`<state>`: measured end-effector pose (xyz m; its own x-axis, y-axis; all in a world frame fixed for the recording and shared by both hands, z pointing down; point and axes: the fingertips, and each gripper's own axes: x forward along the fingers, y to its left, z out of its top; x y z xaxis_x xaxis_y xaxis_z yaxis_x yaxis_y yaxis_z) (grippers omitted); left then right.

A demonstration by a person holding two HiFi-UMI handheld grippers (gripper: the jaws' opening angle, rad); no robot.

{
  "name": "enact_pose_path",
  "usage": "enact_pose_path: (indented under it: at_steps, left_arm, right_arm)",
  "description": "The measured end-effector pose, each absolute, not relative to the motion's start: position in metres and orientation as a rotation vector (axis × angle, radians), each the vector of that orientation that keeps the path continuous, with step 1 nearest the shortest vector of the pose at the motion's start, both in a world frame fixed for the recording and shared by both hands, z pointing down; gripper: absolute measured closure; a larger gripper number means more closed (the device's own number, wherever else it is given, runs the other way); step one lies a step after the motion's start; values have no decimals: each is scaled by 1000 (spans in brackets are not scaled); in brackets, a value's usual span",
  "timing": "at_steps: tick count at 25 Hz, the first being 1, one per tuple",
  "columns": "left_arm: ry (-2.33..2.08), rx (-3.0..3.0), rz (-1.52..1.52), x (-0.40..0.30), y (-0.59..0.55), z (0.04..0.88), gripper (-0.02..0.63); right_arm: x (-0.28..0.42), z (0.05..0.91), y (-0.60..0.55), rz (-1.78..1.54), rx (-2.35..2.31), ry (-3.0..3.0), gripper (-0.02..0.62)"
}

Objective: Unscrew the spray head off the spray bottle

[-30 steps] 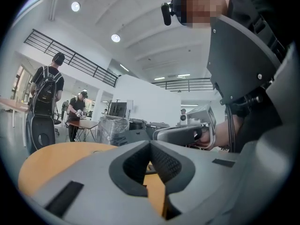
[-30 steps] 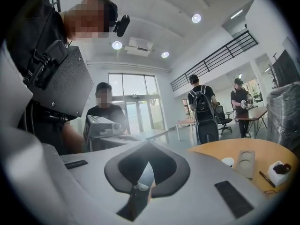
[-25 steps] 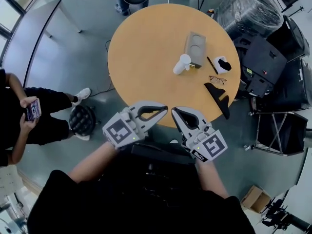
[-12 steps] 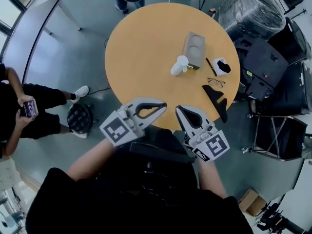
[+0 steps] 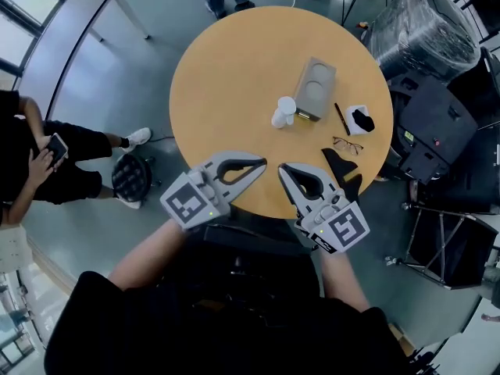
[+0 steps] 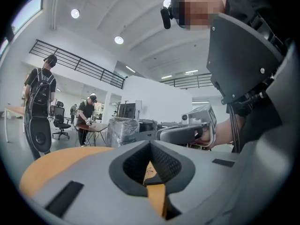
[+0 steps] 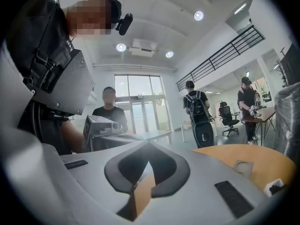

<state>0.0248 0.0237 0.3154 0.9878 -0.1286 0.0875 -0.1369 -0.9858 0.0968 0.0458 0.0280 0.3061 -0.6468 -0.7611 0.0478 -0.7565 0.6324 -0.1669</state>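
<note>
Hovering at the near rim of the round orange-tan wooden table (image 5: 211, 69): the grey plastic left tongs (image 5: 262, 163) and the grey plastic right tongs (image 5: 281, 169), tips close together and both clenched on nothing (each gripper view shows the pads meeting, with only table surface beyond). The small white plastic spray bottle (image 5: 282, 112) sits further in, right of centre. It is just beside the grey moulded cardboard tray (image 5: 316, 86) and well apart from both tongs. Whether it touches the tray I cannot tell, and the spray head is too small to pick out.

Judged risks from here:
1. Tongs arrive clenched. If they are not released before contact, the tips will shove the bottle rather than straddle it. It looks light and would likely skid or topple.
2. The tray crowds one side of the bottle, so a jaw may catch on the tray wall.
3. Thin wire-framed eyeglasses (image 5: 346, 143) and a slim black pen (image 5: 341, 119) lie near the right tongs' likely path. A low sweep could drag them.
4. The plastic body looks smooth. With a weak hold, the whole bottle would spin with the head and nothing would unscrew.
5. Pinching the head at its trigger could fire spray onto the table.
</note>
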Motion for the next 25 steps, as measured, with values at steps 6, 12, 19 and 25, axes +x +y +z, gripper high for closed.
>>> enact_pose_path:
  at_steps: [6, 12, 19, 25]
  left_arm:
    - [-326, 3039, 157, 74, 19, 319, 584]
    - [-414, 3010, 246, 100, 12, 343, 584]
    - [-418, 3003, 263, 105, -9, 365, 584]
    - [-343, 2990, 282, 92, -39, 392, 584]
  right_arm:
    - [102, 316, 21, -300, -1221, 2831, 603]
    - [135, 340, 8, -343, -1175, 2848, 603]
    - [141, 363, -15, -354, -1207, 2844, 603]
    - [129, 384, -42, -349, -1285, 2801, 603]
